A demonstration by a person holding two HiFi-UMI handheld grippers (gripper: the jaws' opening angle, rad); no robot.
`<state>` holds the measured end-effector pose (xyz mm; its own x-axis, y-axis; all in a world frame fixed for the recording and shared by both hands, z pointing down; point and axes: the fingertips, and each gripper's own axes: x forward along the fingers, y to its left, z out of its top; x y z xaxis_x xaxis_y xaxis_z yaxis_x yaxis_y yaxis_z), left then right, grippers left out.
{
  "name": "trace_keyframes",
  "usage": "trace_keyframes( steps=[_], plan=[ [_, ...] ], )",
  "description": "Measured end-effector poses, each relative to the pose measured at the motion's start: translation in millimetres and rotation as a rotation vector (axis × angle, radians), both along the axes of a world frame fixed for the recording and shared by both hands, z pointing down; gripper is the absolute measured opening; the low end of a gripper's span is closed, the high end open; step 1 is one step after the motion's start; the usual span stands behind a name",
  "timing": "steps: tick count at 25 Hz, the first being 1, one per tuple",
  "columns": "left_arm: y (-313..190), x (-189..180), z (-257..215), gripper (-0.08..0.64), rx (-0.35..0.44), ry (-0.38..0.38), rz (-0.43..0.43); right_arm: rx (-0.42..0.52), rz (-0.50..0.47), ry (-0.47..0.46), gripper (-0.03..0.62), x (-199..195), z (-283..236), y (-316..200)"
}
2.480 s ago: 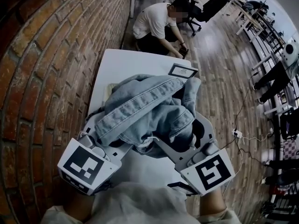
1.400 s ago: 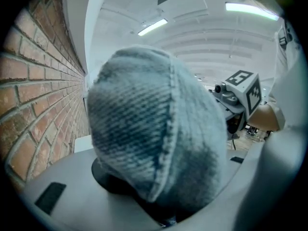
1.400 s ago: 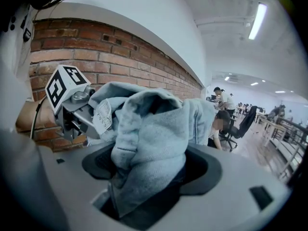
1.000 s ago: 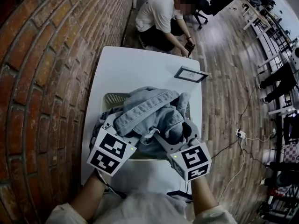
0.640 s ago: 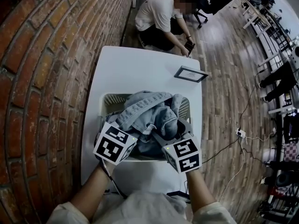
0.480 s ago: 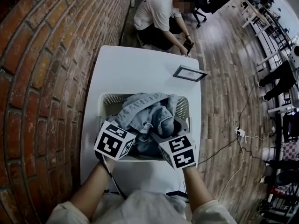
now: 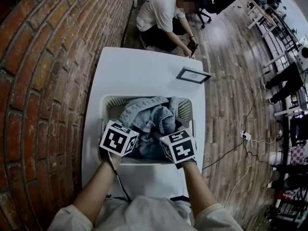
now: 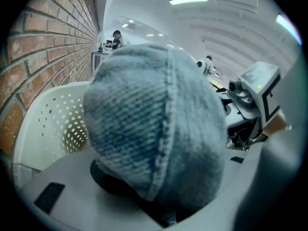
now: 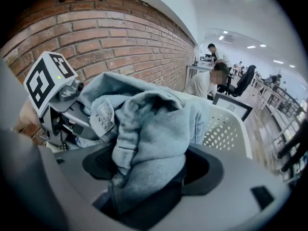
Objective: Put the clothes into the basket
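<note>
A light blue denim jacket (image 7: 149, 118) lies bunched in the white perforated basket (image 7: 109, 101) on the white table (image 7: 139, 69). My left gripper (image 7: 129, 134) is shut on the jacket's near left part, and the right gripper (image 7: 166, 134) is shut on its near right part. Both reach over the basket's near rim, their fingertips buried in cloth. In the left gripper view, denim (image 8: 154, 129) fills the space between the jaws, with the basket wall (image 8: 53, 124) behind. In the right gripper view, a fold of the jacket (image 9: 149, 143) is pinched between the jaws, and the basket wall (image 9: 226, 129) stands beyond.
A small framed picture (image 7: 193, 75) lies on the table's far right. A person (image 7: 163, 18) crouches on the wooden floor beyond the table. A brick wall (image 7: 43, 81) runs along the left side. Desks and chairs stand at the far right.
Both grippers have carried the jacket down from above the table into the basket. The cloth, which hung high and spread, now sits bunched inside the basket walls.
</note>
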<state>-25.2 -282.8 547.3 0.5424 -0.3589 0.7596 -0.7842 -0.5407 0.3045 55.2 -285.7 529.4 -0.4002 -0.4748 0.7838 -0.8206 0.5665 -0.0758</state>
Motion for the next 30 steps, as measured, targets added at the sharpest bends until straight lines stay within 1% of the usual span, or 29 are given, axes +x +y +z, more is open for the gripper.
trace_keyframes(
  steps=[2, 4, 6, 8, 10, 13, 16, 19, 22, 26, 28, 29, 30],
  plan=[
    [-2.4, -0.8, 2.6, 0.241, -0.001, -0.009, -0.014, -0.019, 0.018, 0.000, 0.365, 3.1, 4.3, -2.9],
    [-5.3, -3.3, 4.3, 0.258, 0.000, -0.012, -0.043, -0.036, 0.050, -0.009, 0.385, 8.4, 7.8, -6.0],
    [-8.1, -7.6, 4.9, 0.293, 0.005, -0.014, -0.084, -0.045, 0.086, -0.029, 0.407, 13.7, 9.3, -8.1],
    [-9.7, -11.9, 1.9, 0.319, 0.027, -0.034, -0.112, -0.039, 0.103, -0.048, 0.414, 15.7, 7.2, -8.5],
    [-11.1, -15.5, -6.7, 0.335, 0.067, -0.045, -0.136, -0.010, 0.114, -0.046, 0.416, 16.9, 0.1, -7.0],
    [-15.7, -23.5, -31.9, 0.337, 0.168, -0.049, -0.188, 0.061, 0.142, -0.025, 0.416, 19.8, -17.1, -3.3],
    [-17.8, -28.5, -62.2, 0.337, 0.301, -0.107, -0.186, 0.155, 0.169, -0.014, 0.416, 21.9, -39.3, -1.0],
    [-14.8, -30.7, -86.4, 0.337, 0.419, -0.142, -0.194, 0.284, 0.172, -0.011, 0.415, 18.5, -68.5, -1.2],
    [-10.2, -32.7, -103.6, 0.337, 0.507, -0.104, -0.252, 0.388, 0.143, -0.032, 0.414, 8.6, -89.2, -0.6],
    [-5.1, -34.3, -121.8, 0.336, 0.613, -0.084, -0.286, 0.444, 0.151, -0.112, 0.414, 3.0, -100.6, 4.6],
    [-2.0, -33.9, -131.6, 0.336, 0.658, -0.061, -0.298, 0.483, 0.160, -0.152, 0.411, 1.5, -108.3, 7.7],
    [-0.1, -32.6, -136.5, 0.336, 0.677, -0.044, -0.303, 0.510, 0.166, -0.164, 0.394, 1.8, -113.3, 9.7],
    [1.9, -30.7, -141.4, 0.336, 0.696, -0.027, -0.305, 0.542, 0.173, -0.172, 0.350, 3.0, -118.8, 12.0]
  ],
)
